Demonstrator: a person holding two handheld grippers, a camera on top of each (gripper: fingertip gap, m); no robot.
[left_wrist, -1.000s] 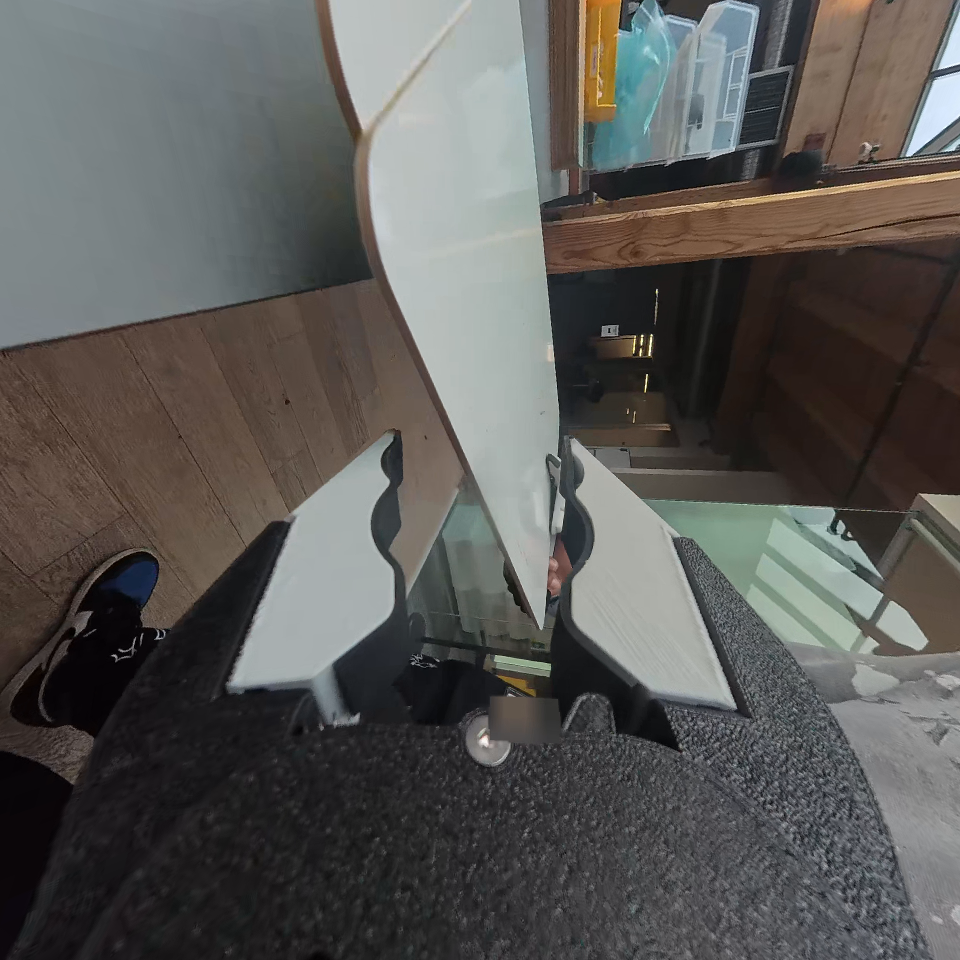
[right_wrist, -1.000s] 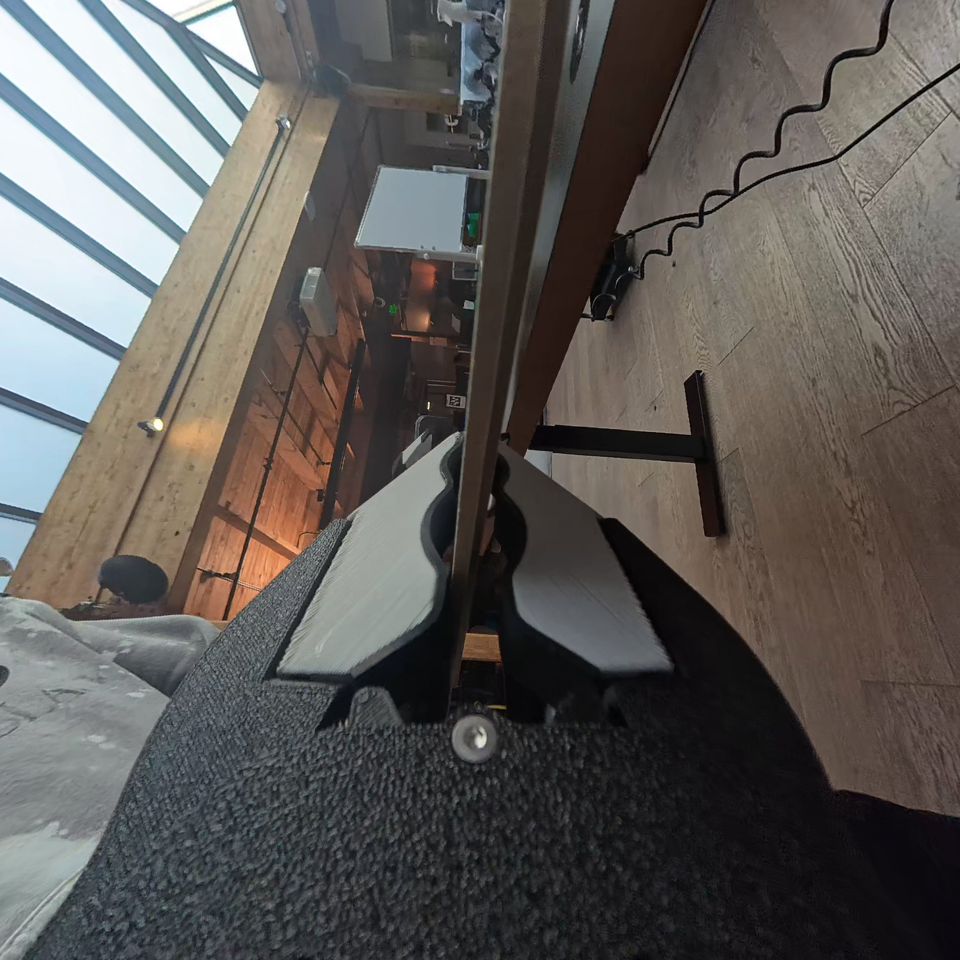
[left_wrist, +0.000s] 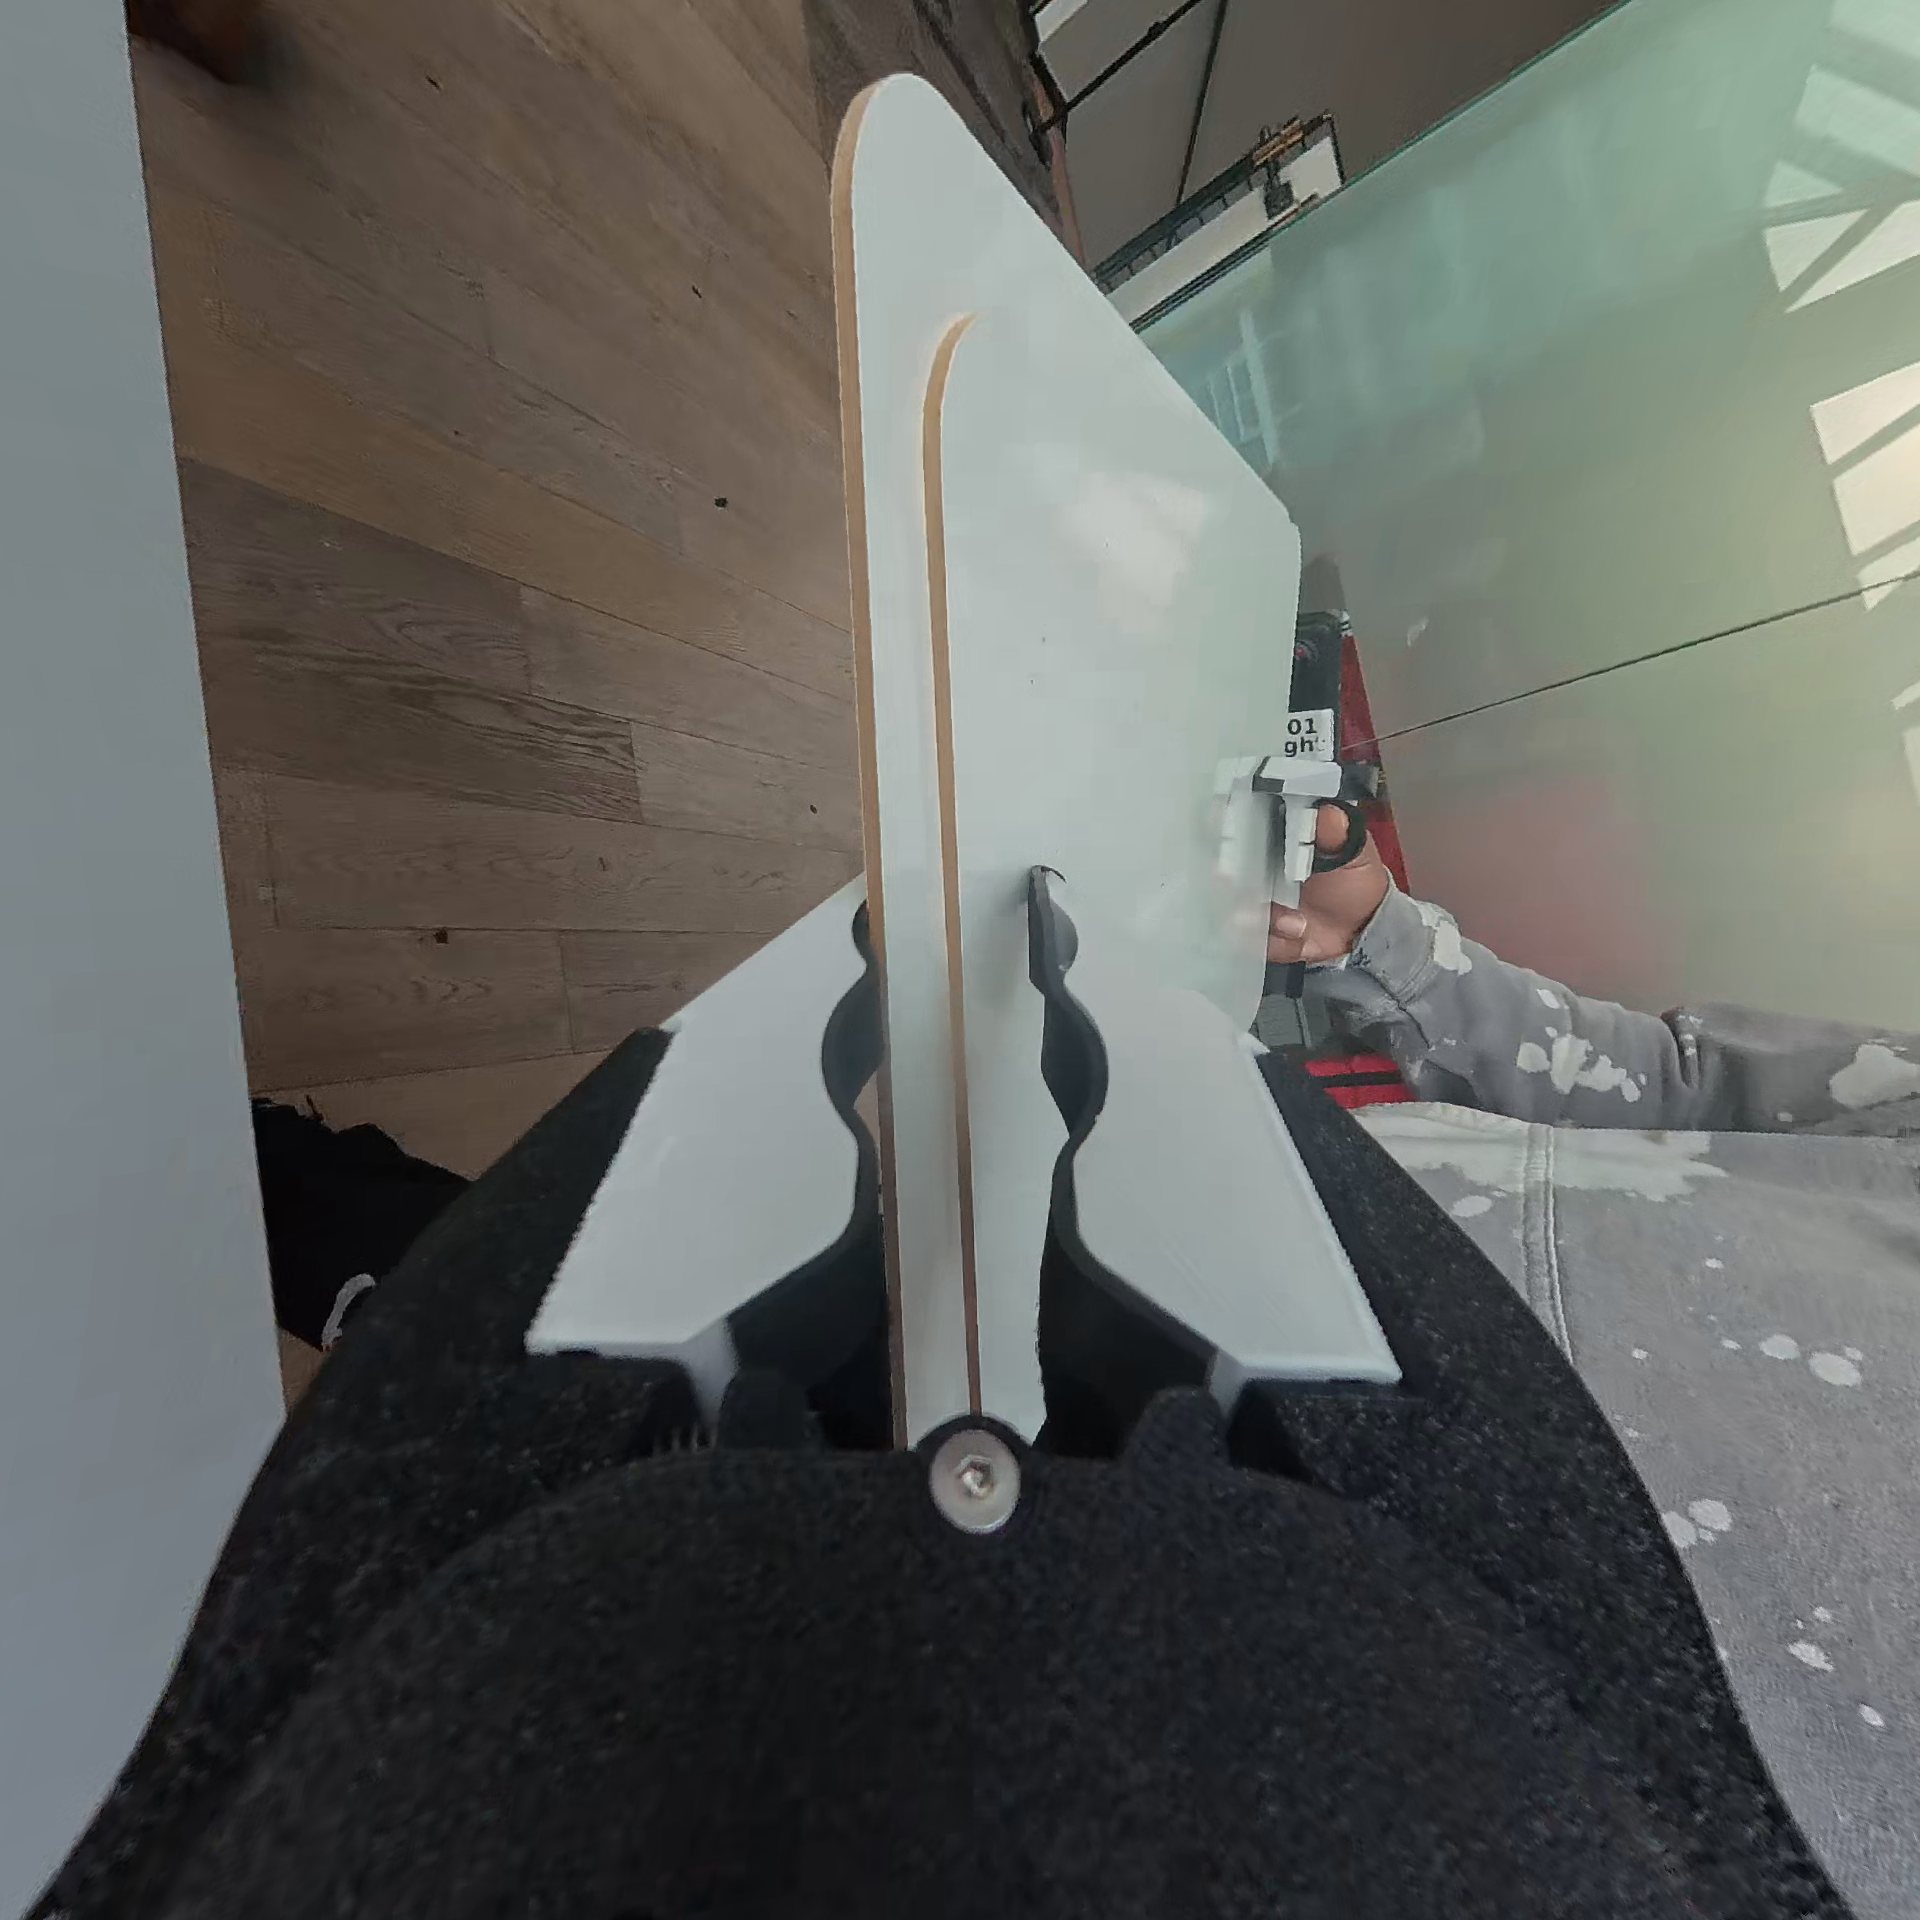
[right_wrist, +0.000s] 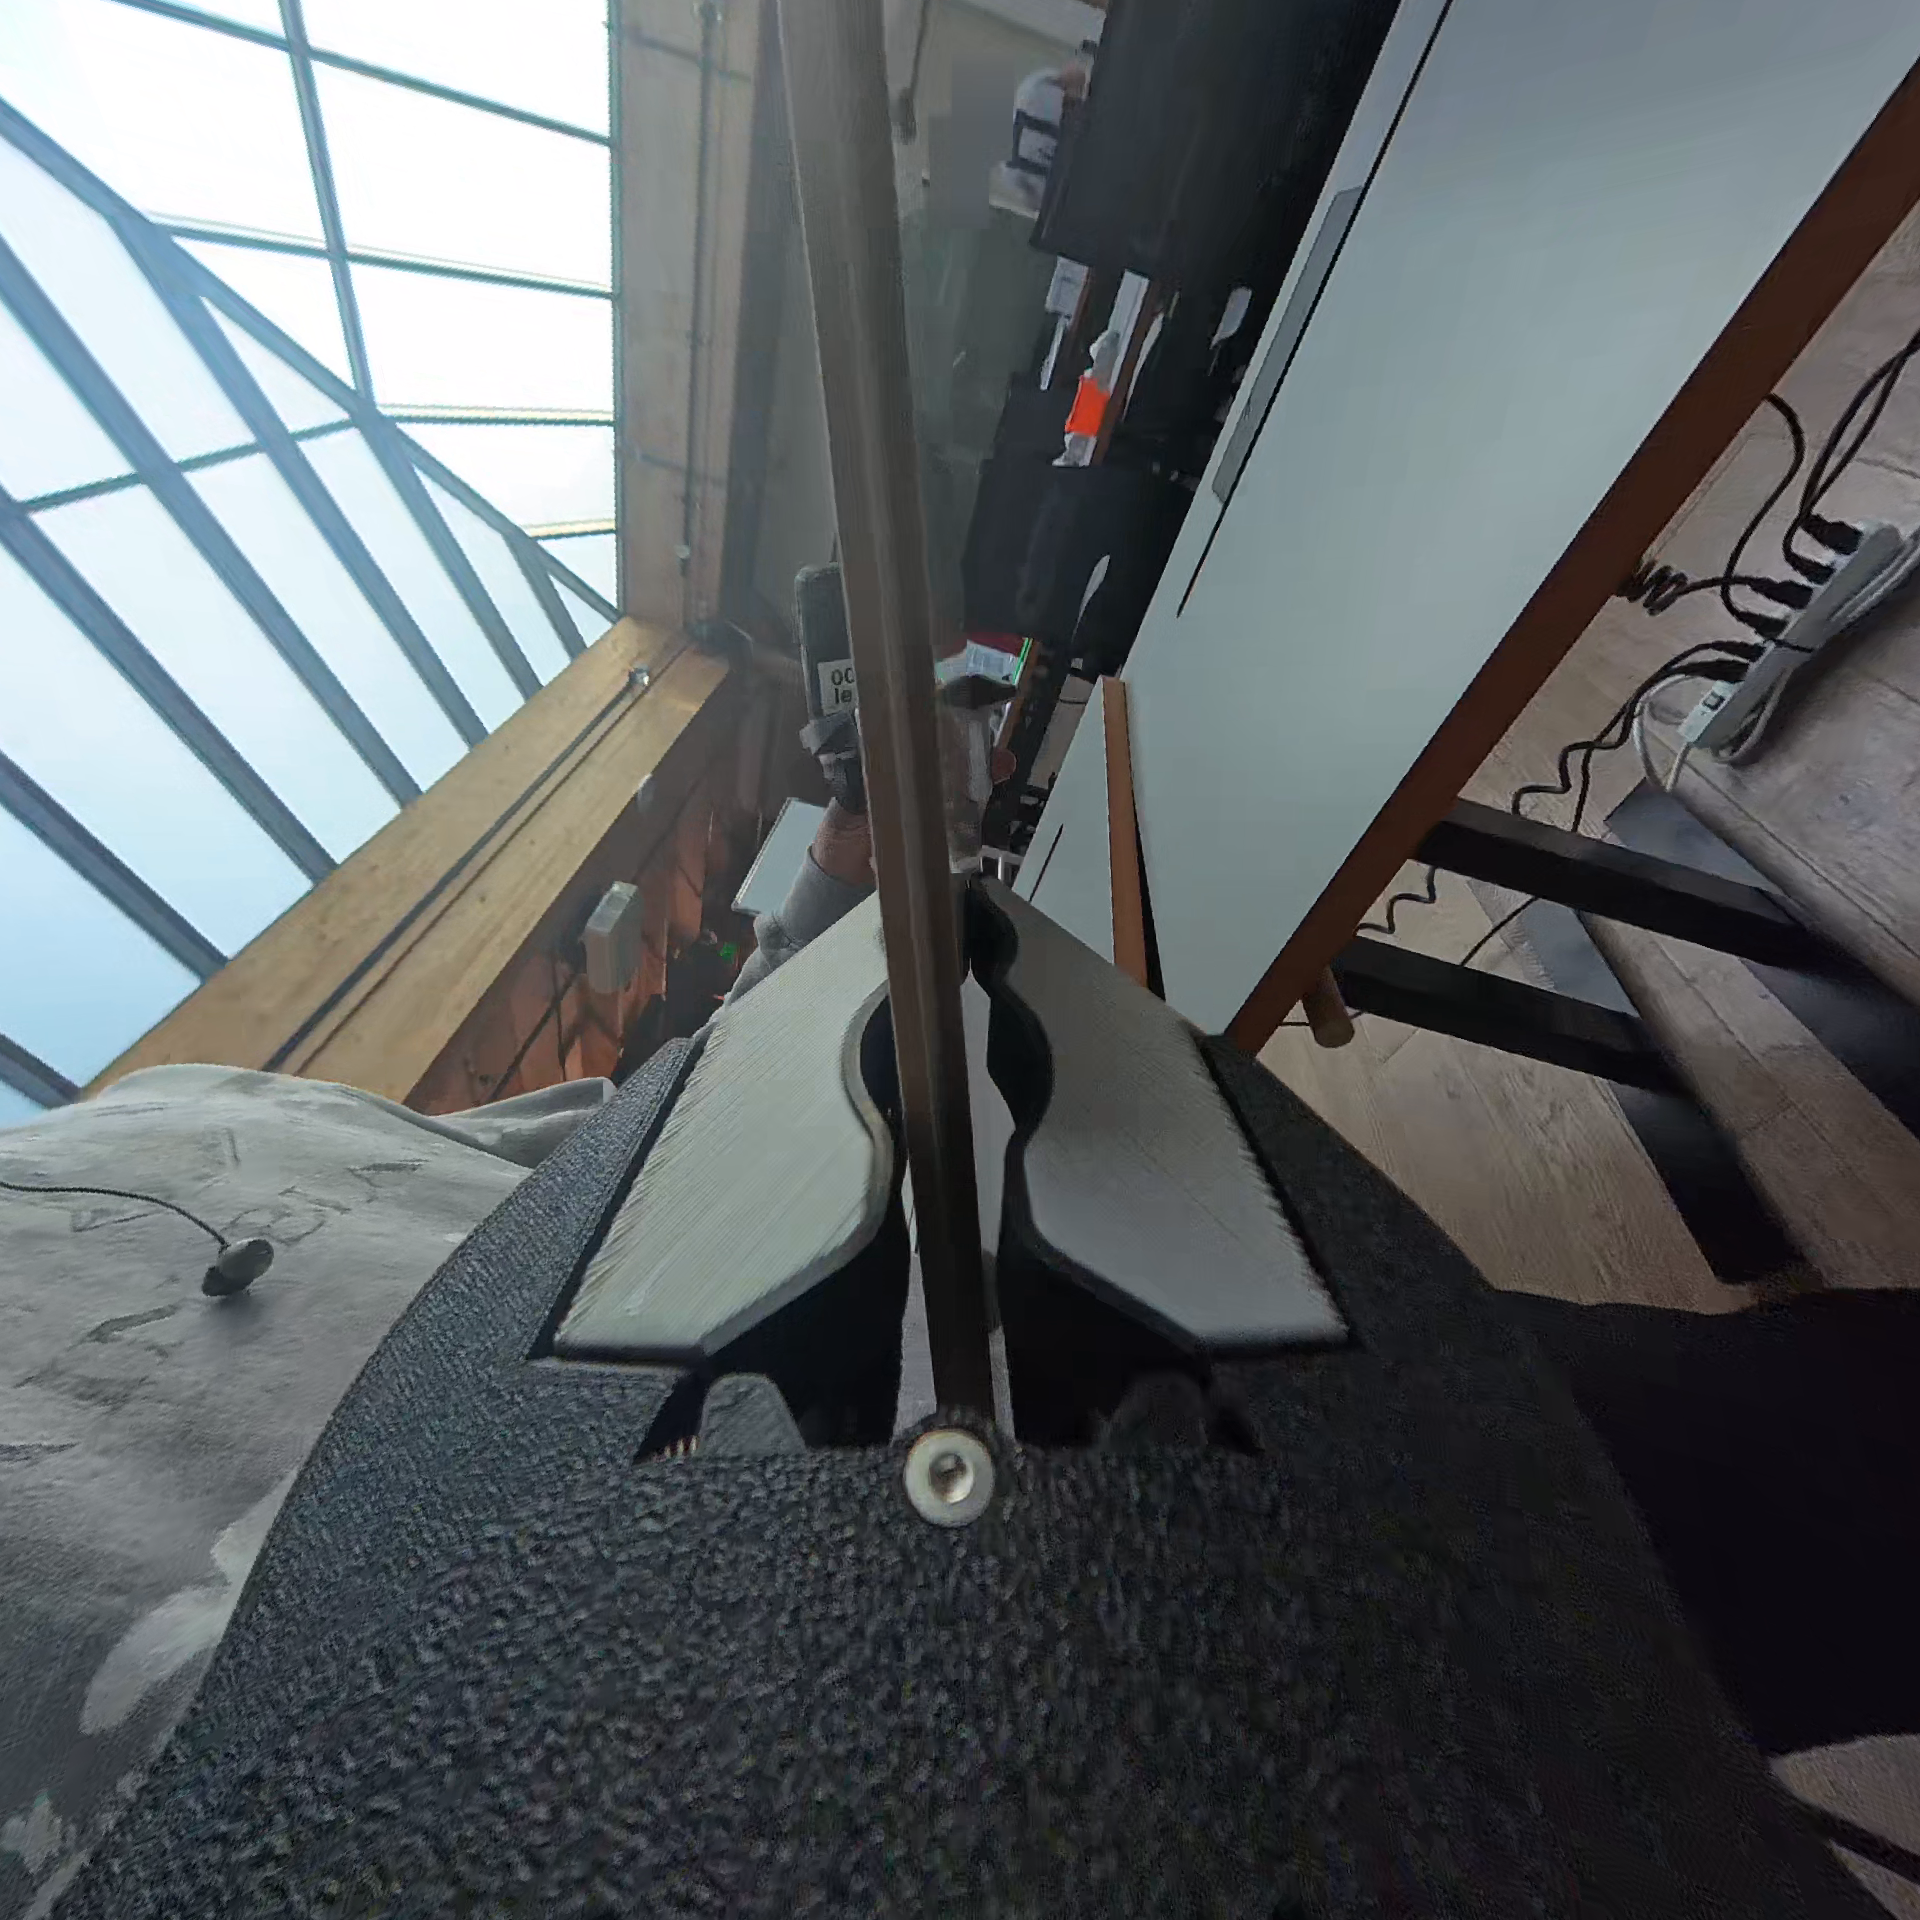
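The left gripper (left_wrist: 951, 925) was clamped on two thin white boards (left_wrist: 1081, 582) stacked edge-on between its fingers, one slightly offset from the other. The right gripper (right_wrist: 935, 935) pinched the opposite edge of the boards (right_wrist: 883, 520), so the stack hung in the air between both hands, above the wood floor (left_wrist: 499, 540). Farther off stood a table (right_wrist: 1558, 436).
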